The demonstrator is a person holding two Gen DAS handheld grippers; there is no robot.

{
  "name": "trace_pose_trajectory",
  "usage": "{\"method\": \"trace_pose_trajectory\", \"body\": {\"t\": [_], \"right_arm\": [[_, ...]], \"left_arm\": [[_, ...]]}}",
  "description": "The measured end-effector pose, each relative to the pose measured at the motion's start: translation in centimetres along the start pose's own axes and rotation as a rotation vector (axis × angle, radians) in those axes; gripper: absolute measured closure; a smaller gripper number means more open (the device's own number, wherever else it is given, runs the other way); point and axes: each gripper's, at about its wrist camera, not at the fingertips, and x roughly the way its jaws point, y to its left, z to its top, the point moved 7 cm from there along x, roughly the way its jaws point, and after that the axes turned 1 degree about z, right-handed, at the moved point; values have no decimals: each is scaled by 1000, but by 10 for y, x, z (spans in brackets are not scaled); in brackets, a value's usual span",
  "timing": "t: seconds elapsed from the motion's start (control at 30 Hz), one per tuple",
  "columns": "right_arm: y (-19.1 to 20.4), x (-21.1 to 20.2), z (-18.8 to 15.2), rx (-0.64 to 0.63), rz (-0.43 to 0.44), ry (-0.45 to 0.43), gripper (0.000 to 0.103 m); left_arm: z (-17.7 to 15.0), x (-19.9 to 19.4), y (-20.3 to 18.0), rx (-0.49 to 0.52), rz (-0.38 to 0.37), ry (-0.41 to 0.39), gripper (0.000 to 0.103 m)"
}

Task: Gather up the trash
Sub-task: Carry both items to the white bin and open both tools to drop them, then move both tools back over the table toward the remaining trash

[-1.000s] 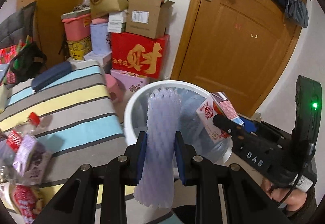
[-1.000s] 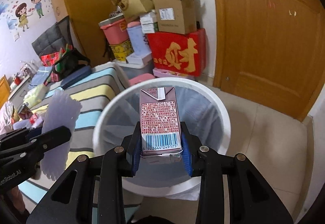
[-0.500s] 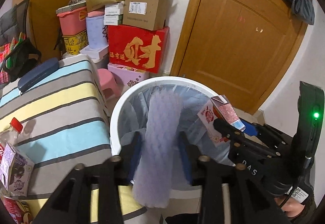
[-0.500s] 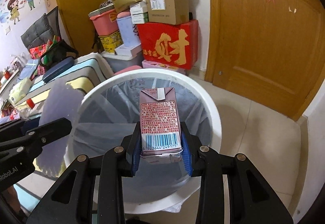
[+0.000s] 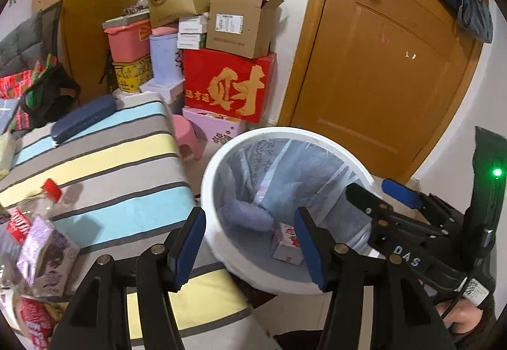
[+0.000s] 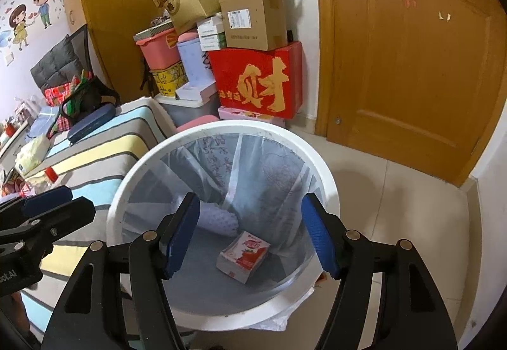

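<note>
A white trash bin (image 5: 221, 159) (image 6: 329, 188) with a clear liner stands by the striped bed. In it lie a purple foam net sleeve (image 5: 247, 217) (image 6: 218, 220) and a milk carton (image 5: 285, 247) (image 6: 244, 256). My left gripper (image 5: 250, 242) is open and empty above the bin's near rim. My right gripper (image 6: 253, 236) is open and empty over the bin; it also shows in the left wrist view (image 5: 380, 194). More trash lies on the bed at the left: a bottle with a red cap (image 5: 47, 191) and snack packets (image 5: 41, 251).
A striped bed cover (image 5: 104, 166) lies left of the bin with a dark blue case (image 5: 82, 121) on it. Stacked boxes, among them a red one (image 5: 228, 83), and a pink stool (image 5: 187, 137) stand behind. A wooden door (image 5: 380, 64) is at the right.
Both grippers opened. The foam sleeve left my left gripper and the carton left my right gripper; both now lie at the bottom of the bin.
</note>
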Motion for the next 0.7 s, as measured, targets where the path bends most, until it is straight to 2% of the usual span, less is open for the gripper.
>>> {"method": "trace_pose_trajectory", "body": {"t": [0.47,0.7], "right_arm": [[35,-24,-2,-24,50,-60,35],[67,-35,-9,-57,97,-83,35]], "left_arm": [[-16,-64,38,-41,81,-92,46],[-37,-98,71,-78,156,-118,46]]}}
